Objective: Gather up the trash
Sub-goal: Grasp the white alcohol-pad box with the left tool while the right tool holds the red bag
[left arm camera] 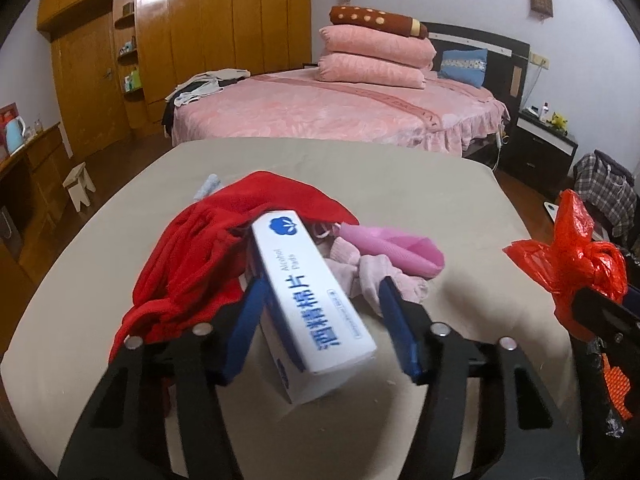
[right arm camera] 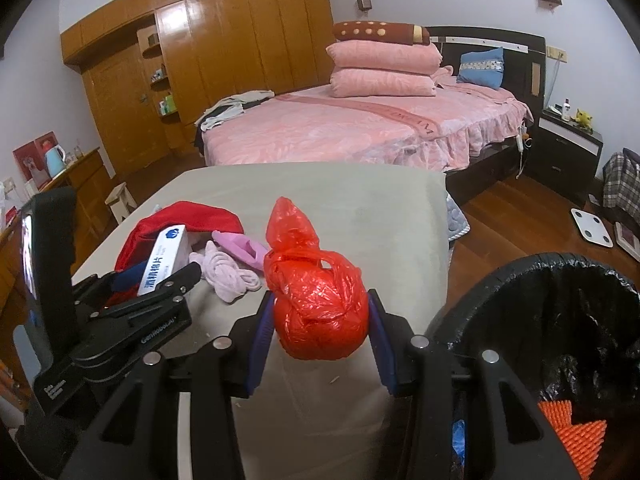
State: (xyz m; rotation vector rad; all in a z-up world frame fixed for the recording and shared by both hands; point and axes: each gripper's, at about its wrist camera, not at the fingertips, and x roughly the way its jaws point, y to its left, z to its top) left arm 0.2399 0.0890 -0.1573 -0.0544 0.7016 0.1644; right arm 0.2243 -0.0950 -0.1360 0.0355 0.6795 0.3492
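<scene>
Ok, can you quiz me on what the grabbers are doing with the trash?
1. True or false: the right gripper is shut on the red bag.
2. What lies between the left gripper's fingers? A) white box B) kettle C) pillow
3. What colour is the liner in the bin?

Key: 1 true; 2 A; 3 black.
</scene>
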